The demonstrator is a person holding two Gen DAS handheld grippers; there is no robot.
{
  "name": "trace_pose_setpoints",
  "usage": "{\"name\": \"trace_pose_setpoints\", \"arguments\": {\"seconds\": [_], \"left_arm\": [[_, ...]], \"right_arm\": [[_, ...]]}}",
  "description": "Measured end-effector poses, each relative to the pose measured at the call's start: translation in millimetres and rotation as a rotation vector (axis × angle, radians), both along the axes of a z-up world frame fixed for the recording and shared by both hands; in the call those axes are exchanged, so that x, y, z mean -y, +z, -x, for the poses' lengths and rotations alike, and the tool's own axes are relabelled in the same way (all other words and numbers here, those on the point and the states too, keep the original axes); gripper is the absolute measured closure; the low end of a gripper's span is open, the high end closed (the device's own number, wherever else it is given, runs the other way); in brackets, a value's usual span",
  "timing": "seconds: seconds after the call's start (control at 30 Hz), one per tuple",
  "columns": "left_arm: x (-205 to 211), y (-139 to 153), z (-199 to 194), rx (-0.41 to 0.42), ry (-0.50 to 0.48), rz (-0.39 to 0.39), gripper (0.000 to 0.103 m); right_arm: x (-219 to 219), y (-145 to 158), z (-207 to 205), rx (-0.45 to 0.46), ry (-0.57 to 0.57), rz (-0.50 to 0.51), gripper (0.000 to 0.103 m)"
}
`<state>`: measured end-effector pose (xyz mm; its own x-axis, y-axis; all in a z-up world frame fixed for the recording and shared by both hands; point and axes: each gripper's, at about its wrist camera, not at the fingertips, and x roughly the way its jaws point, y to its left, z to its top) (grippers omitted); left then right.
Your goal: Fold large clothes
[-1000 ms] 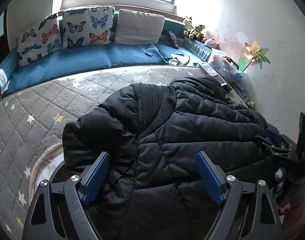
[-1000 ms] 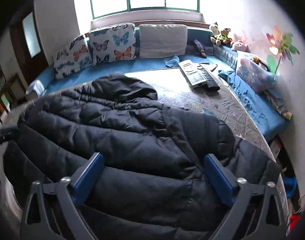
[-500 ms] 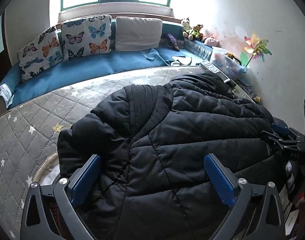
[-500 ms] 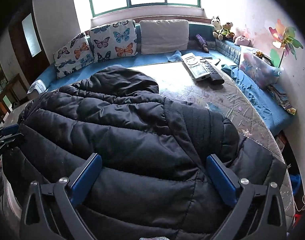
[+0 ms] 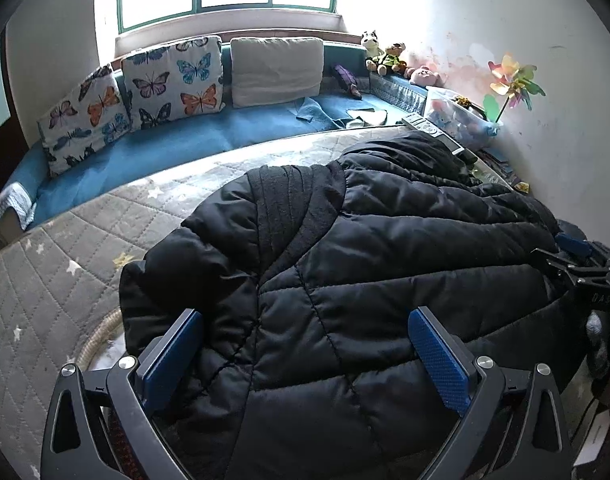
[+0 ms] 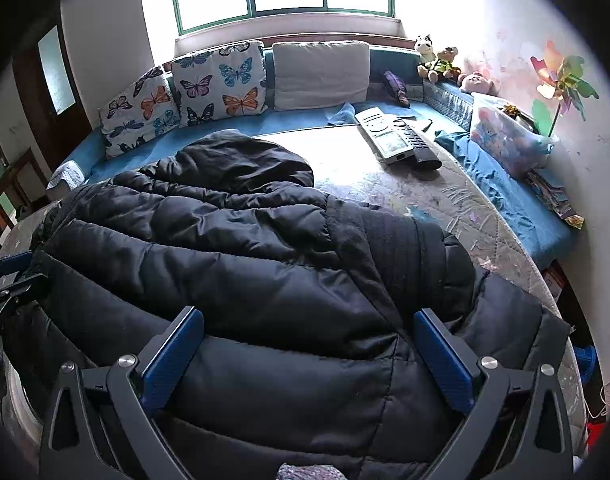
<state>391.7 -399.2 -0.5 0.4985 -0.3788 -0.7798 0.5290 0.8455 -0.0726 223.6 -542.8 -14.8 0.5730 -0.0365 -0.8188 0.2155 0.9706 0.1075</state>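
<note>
Because the black puffer jacket [image 5: 345, 280] lies spread across the quilted mattress [image 5: 65, 260], both claws hover over its near hem. The left gripper [image 5: 305, 356] has just been opening and now stands wide, the padding between its jaws but unpinched — the right gripper [image 6: 309, 356] gapes likewise, holding nothing, likely lining up a fold.

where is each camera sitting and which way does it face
Left wrist: rides the left tool, angled down over the black puffer jacket toward the window; its own two open blue fingers show, and the right tool at the right edge.
Right wrist: rides the right tool, angled down across the jacket toward the window; its open fingers show, and the left tool at the left edge.
Shared: jacket, butterfly cushions, pinwheel.
</note>
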Motion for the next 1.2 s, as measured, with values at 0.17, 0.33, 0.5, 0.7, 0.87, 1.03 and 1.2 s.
{"name": "trace_pose_setpoints", "arguments": {"seconds": [0.17,0.33,0.5,0.7,0.87,1.03,1.2], "left_arm": [[-1,13,18,0.02,-0.018,0.006,0.0],[2,24,46,0.078,-0.044,-0.001,0.0],[9,20,68,0.088,-0.069,-0.011,0.0],[13,-3,76,0.067,-0.077,-0.041,0.0],[12,-15,70,0.04,-0.085,-0.027,0.0],[12,-17,70,0.042,-0.089,-0.027,0.0],[7,-11,81,0.067,-0.084,-0.027,0.0]], "right_arm": [[-7,18,14,-0.008,0.013,-0.012,0.0],[-14,39,42,0.04,-0.008,-0.059,0.0],[-23,37,62,0.053,-0.045,-0.052,0.0],[-29,10,59,-0.006,-0.075,0.003,0.0],[-27,-3,50,-0.053,-0.078,-0.004,0.0],[-25,-6,57,-0.037,-0.073,-0.032,0.0],[-36,1,66,-0.016,-0.062,0.012,0.0]]}}
